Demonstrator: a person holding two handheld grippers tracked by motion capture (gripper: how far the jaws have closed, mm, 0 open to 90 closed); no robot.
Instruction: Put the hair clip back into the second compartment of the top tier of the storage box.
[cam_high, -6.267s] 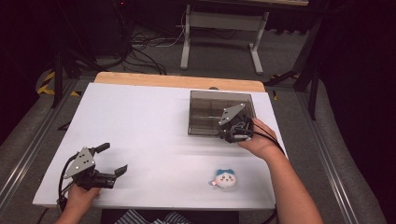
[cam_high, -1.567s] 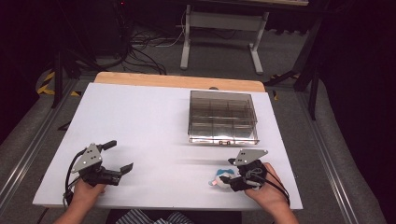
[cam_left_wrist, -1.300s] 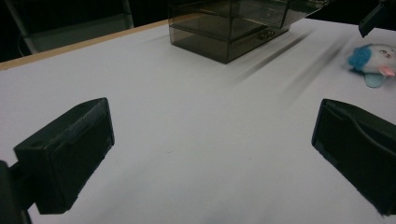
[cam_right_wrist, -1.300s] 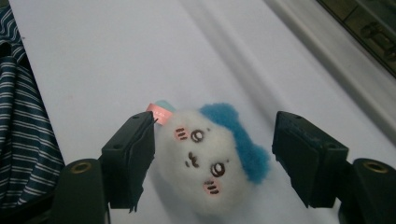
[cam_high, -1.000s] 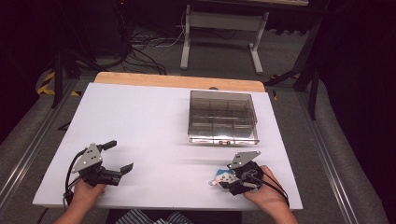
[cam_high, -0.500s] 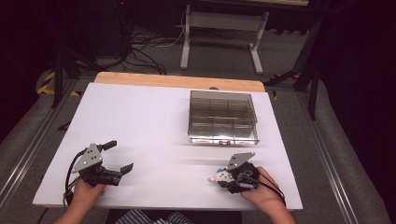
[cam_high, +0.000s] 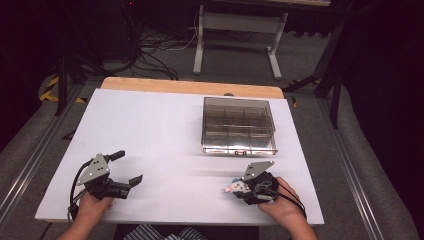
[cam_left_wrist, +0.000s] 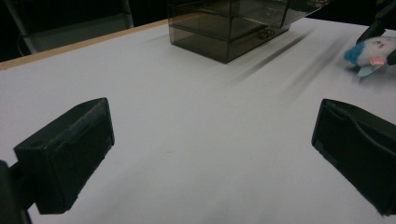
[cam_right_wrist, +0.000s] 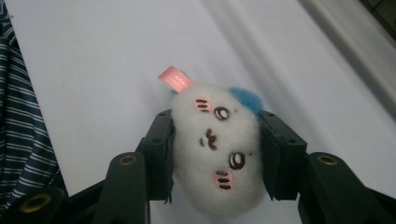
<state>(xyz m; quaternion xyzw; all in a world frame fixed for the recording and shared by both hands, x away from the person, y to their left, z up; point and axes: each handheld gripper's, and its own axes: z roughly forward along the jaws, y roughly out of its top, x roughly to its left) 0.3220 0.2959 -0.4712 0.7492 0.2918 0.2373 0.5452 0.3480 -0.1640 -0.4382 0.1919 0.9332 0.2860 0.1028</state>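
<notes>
Your right gripper (cam_right_wrist: 212, 154) has just been closing its jaws and now pinches the white plush toy (cam_right_wrist: 215, 154) near the tabletop's (cam_high: 165, 125) near right corner. The smoky clear compartment box (cam_high: 239, 125) near the far right edge looks empty. Your left gripper (cam_left_wrist: 210, 154) rests near the near left corner, jaws spread.

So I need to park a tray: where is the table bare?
Bare: the white table left of the compartment box, and between left gripper and plush toy. Crowded: right gripper with the toy.
</notes>
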